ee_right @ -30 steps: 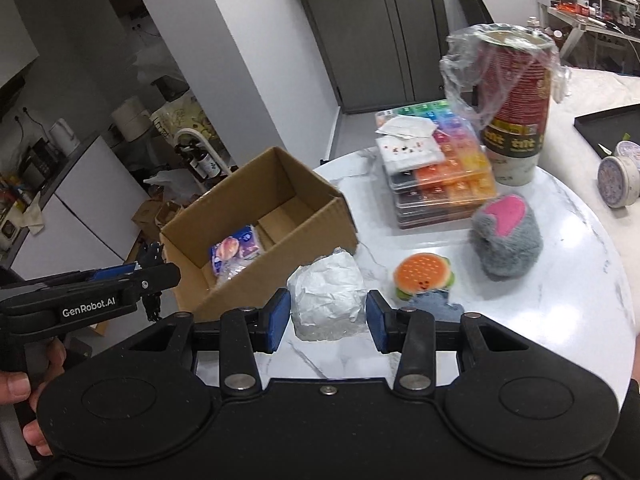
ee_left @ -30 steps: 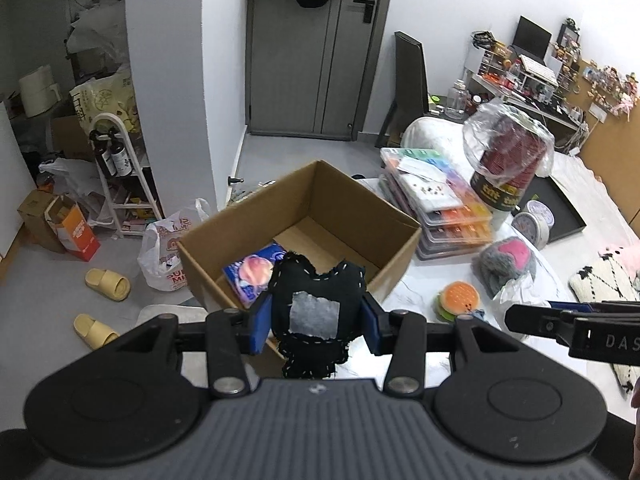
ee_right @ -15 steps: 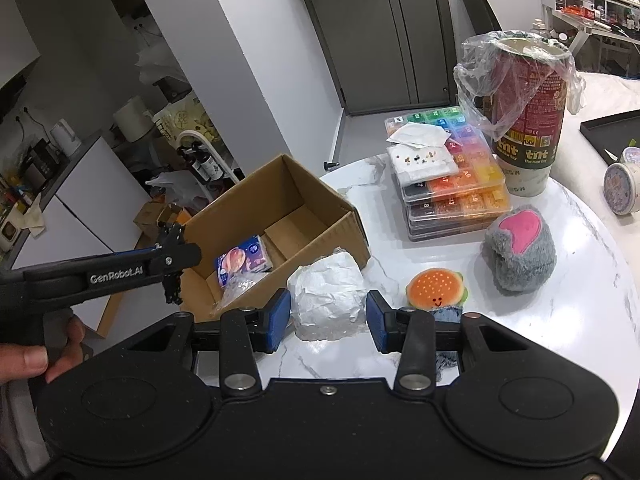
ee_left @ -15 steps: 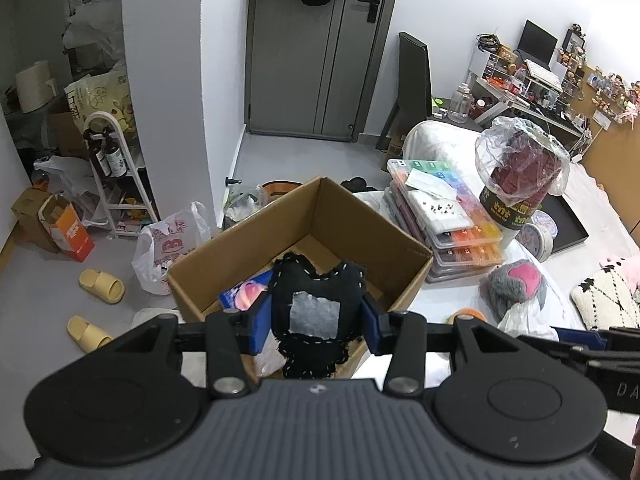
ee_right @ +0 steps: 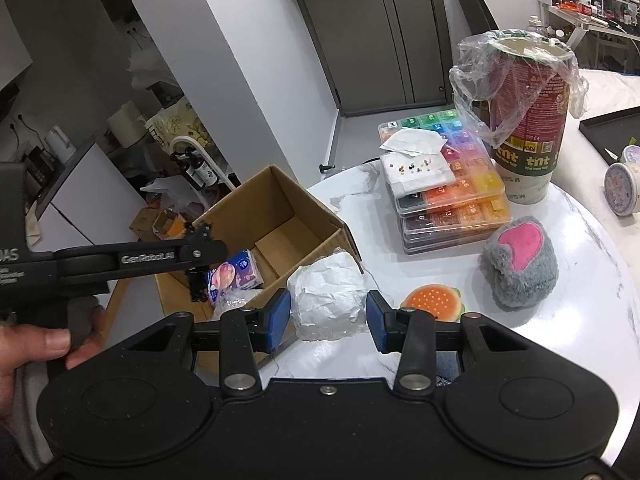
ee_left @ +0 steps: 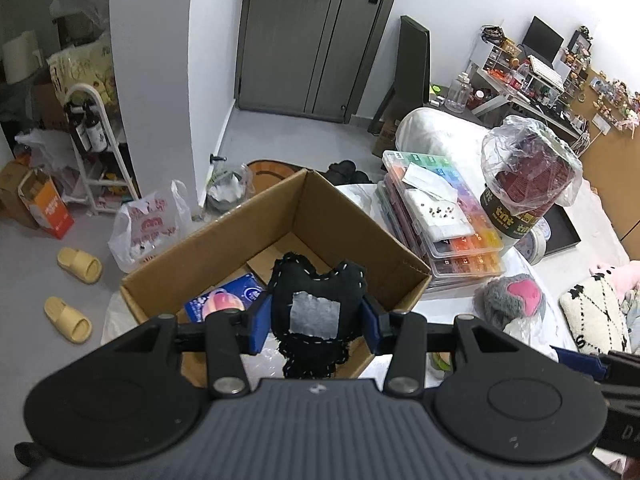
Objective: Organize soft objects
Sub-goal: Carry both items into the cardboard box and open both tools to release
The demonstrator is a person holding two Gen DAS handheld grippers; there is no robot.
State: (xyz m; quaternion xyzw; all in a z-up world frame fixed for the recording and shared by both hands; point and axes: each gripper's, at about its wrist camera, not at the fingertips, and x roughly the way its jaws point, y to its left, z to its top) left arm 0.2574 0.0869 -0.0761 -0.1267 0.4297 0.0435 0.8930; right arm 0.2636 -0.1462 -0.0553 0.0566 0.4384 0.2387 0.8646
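The left gripper point(ee_left: 316, 322) has its blue-padded fingers point(ee_left: 256, 326) pressed against both sides of a black felt pouch with white stitching and a grey patch point(ee_left: 316, 312), holding it above the open brown cardboard box point(ee_left: 352, 232). In the right wrist view the same gripper's side reads "GenRobot.AI", and the pouch hangs dark over the box interior point(ee_right: 280, 232). Inside the box lie a blue and pink printed tissue pack point(ee_right: 234, 274) and some crumpled clear plastic point(ee_right: 230, 304) near the front wall.

The right gripper point(ee_right: 328, 314) holds a crumpled white paper-wrapped bundle point(ee_right: 326, 300) between its fingers point(ee_right: 278, 318), which are set fairly wide against its sides, just beside the box's near corner over the white marble-patterned round table point(ee_right: 580, 280).

On the table sit an orange burger-shaped soft toy point(ee_right: 432, 300), a grey plush paw with a pink pad point(ee_right: 520, 268), and a stack of clear bead organiser cases with rainbow compartments point(ee_right: 456, 196) carrying letter-number labels such as "A6" and "B5". A white paper sheet strewn with small beads point(ee_right: 416, 170) rests on the top case. Behind stands a tall red paper tub printed "tnt the new toy" point(ee_right: 528, 128), draped in clear plastic film.
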